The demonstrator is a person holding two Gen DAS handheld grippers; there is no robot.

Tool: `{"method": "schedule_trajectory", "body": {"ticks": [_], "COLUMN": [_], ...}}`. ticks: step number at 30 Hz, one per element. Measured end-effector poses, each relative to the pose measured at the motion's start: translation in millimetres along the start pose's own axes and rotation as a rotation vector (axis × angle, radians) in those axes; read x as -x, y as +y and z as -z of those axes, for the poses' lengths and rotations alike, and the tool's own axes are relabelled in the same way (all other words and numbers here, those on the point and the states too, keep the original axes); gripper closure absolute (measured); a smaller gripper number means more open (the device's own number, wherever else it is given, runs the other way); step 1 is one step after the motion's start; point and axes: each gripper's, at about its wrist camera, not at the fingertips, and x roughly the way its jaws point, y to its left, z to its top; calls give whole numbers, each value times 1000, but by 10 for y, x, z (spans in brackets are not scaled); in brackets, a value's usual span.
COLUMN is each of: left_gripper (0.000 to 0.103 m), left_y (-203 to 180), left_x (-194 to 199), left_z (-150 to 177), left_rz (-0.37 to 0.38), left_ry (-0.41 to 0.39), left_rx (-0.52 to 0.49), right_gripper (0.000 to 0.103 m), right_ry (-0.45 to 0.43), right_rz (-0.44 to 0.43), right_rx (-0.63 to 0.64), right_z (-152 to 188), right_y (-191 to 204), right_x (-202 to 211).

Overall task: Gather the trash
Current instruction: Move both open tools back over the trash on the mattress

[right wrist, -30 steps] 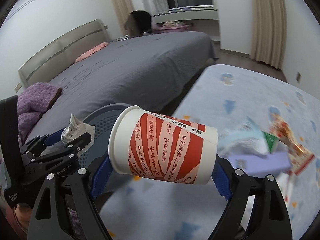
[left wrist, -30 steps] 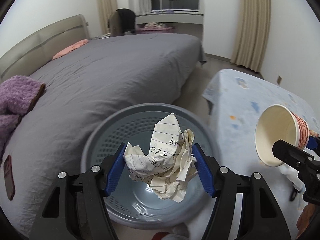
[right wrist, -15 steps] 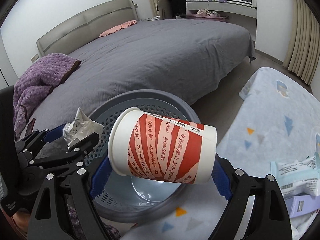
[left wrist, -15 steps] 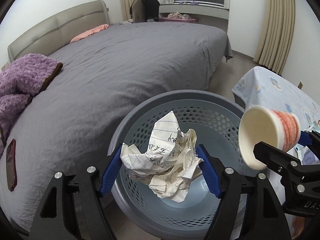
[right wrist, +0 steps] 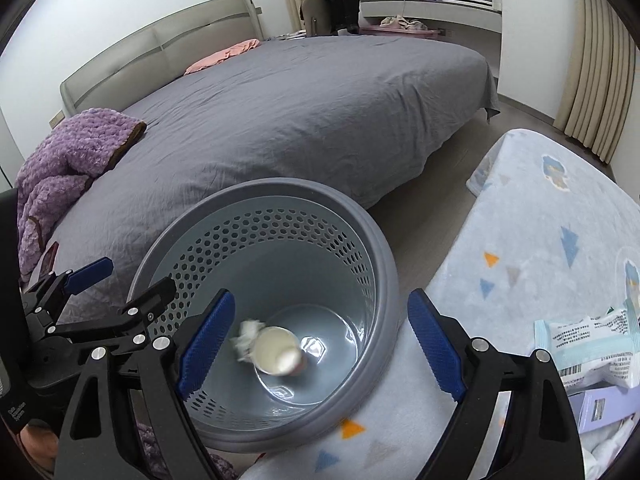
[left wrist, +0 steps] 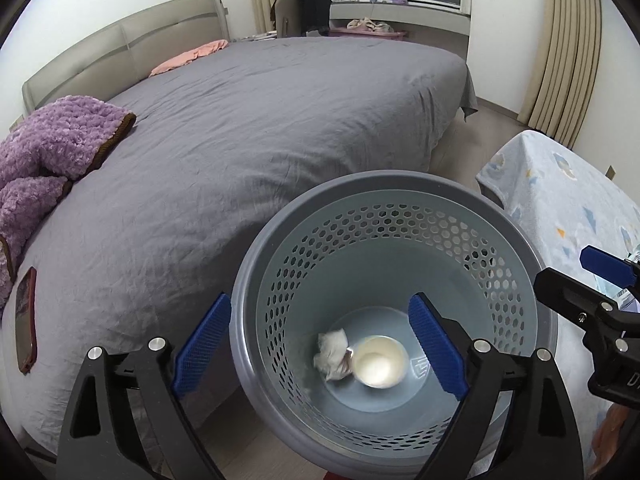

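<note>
A grey perforated basket [left wrist: 360,184] stands beside the bed. On its bottom lie a crumpled ball of paper [left wrist: 332,354] and a paper cup [left wrist: 378,362], mouth up, touching each other. My left gripper [left wrist: 319,300] hovers over the basket's left side; its jaws are opening and nothing is between them. My right gripper [right wrist: 320,300] hangs open and empty over the basket's rim [right wrist: 384,264], with the paper [right wrist: 248,338] and cup [right wrist: 276,350] below it. Each gripper shows in the other's view: the right gripper [left wrist: 580,272] and the left gripper [right wrist: 132,278].
A grey bed [left wrist: 280,120] fills the left, with a purple blanket [left wrist: 52,140] and a phone [left wrist: 25,320] on it. To the right is a surface under a light blue patterned cloth [right wrist: 540,220], bearing packets [right wrist: 592,340] and a pale purple box [right wrist: 600,408].
The paper ball has left the left jaws and the cup the right jaws; both now lie in the basket. The left jaws have spread wider. Both grippers moved in over the basket.
</note>
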Motion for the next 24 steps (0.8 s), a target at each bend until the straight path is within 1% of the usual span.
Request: {"method": "schedule_trajectory", "body": {"ticks": [3, 7, 15, 20, 24], "left_gripper": [10, 8, 7, 7, 7], "left_y": [11, 2, -57, -165, -304], "left_x": [8, 22, 78, 163, 249], "left_z": [0, 2, -8, -21, -22], "left_rz": [0, 4, 18, 45, 87], "left_ry": [-4, -7, -19, -33, -47], "left_rx": [7, 8, 5, -8, -21], "right_gripper": [19, 19, 19, 19, 19], "right_ry": [-10, -20, -40, -55, -61], "right_rz": [9, 16, 38, 71, 104], "right_rx": [-3, -10, -39, -80, -124], "right_z": [0, 6, 74, 172, 311], "right_y": [-1, -9, -65, -181, -313], "right_x": [32, 65, 175, 325, 489]}}
